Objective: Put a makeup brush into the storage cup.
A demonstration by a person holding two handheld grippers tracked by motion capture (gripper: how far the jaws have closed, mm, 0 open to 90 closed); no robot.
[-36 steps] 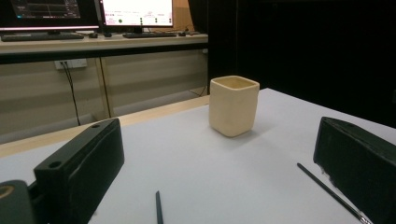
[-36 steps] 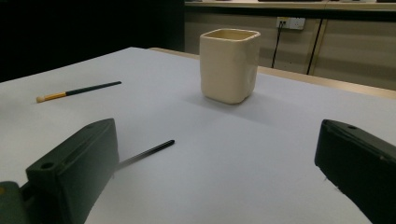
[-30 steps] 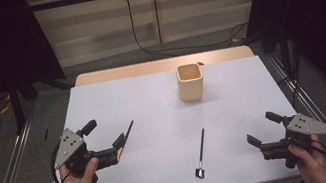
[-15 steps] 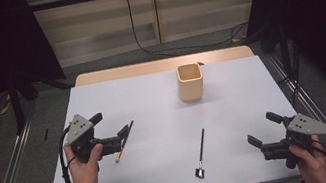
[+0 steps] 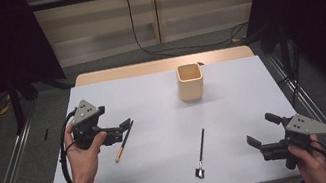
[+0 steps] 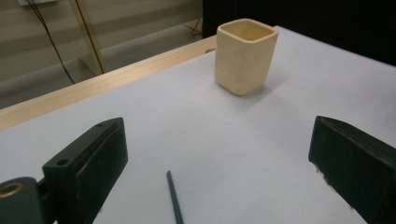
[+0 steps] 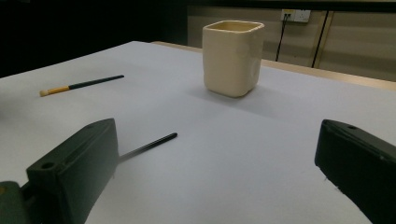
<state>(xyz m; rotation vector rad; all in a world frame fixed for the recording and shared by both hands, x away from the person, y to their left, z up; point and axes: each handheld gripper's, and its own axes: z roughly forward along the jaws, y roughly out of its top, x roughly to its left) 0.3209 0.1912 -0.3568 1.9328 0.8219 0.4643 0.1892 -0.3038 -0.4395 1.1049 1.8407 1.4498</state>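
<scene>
Two grippers sit over a white table [image 5: 162, 96], one at each near corner. At far left, the left hand [image 5: 80, 154] holds the left gripper [image 5: 126, 128] with jaws spread wide, just above the dark end of a pencil-like brush [image 5: 123, 141] with an orange and pale tip; in the left gripper view its dark shaft [image 6: 174, 198] lies between the jaws. Right of it, near the front edge, lies a thin black stick [image 5: 200, 151] with a small square head. Behind, toward the far edge, a cream cup [image 5: 190, 81] stands upright, well apart from both tools. At far right, the right gripper [image 5: 264, 130] hovers with jaws open, holding nothing. No writing is legible anywhere.
</scene>
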